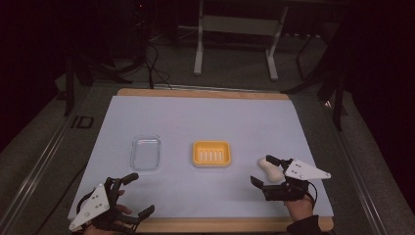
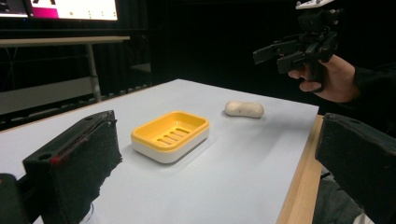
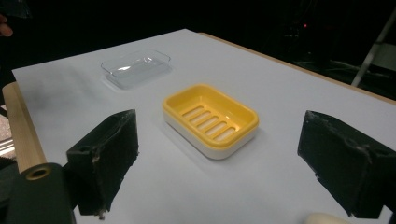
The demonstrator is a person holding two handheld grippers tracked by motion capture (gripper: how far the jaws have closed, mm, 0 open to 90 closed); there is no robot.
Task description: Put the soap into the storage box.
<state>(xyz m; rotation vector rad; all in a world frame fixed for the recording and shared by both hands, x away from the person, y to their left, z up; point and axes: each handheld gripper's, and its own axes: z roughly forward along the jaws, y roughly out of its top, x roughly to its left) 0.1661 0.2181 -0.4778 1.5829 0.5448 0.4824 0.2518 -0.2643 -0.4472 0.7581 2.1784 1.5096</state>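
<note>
A yellow soap dish (image 1: 211, 153) with a slotted insert and white base sits mid-mat, seen closer as the dish (image 2: 170, 135) and the dish (image 3: 210, 119). To its right lies a cream bar of soap (image 1: 270, 169), loose on the mat (image 2: 244, 108); a sliver of the soap (image 3: 327, 218) shows low by the right jaw. My right gripper (image 1: 263, 170) hovers open above the soap, holding nothing, and is raised off the table (image 2: 280, 53). My left gripper (image 1: 139, 195) is open and empty near the front-left edge.
A clear plastic tray (image 1: 145, 152) lies left of the dish, also the clear tray (image 3: 135, 67). The white mat (image 1: 205, 122) covers a wooden table whose edge (image 2: 299, 186) runs along the front. A metal stand (image 1: 235, 29) is behind the table.
</note>
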